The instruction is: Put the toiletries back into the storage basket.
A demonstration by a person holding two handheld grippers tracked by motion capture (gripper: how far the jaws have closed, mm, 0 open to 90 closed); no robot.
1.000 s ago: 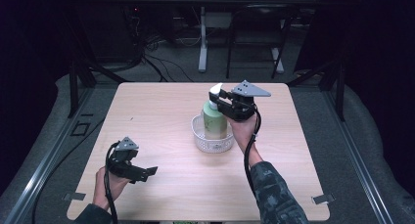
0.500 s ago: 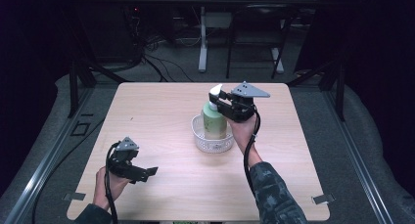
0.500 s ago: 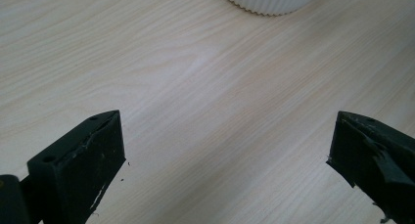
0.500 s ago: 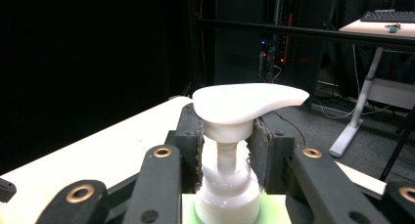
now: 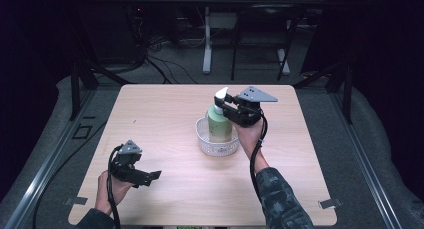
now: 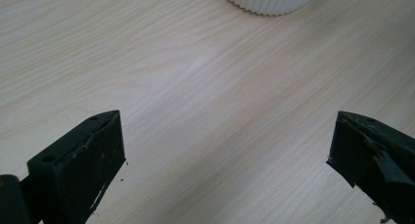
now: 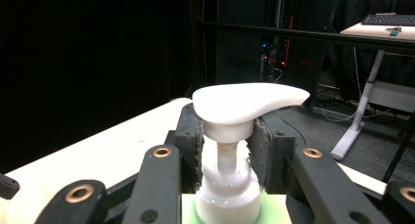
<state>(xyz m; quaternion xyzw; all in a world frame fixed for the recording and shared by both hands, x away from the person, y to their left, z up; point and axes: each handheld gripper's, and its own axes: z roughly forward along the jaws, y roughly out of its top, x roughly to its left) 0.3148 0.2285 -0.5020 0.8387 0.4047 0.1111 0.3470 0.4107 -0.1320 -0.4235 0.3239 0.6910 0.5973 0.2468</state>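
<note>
The right gripper [image 5: 229, 105] has its jaws closed on the neck of the green pump bottle [image 5: 219, 124], which stands upright in the white basket [image 5: 206, 142] mid-tabletop [image 5: 165, 119], while the left gripper [image 5: 150, 176] hovers wide open near the front left edge.
</note>
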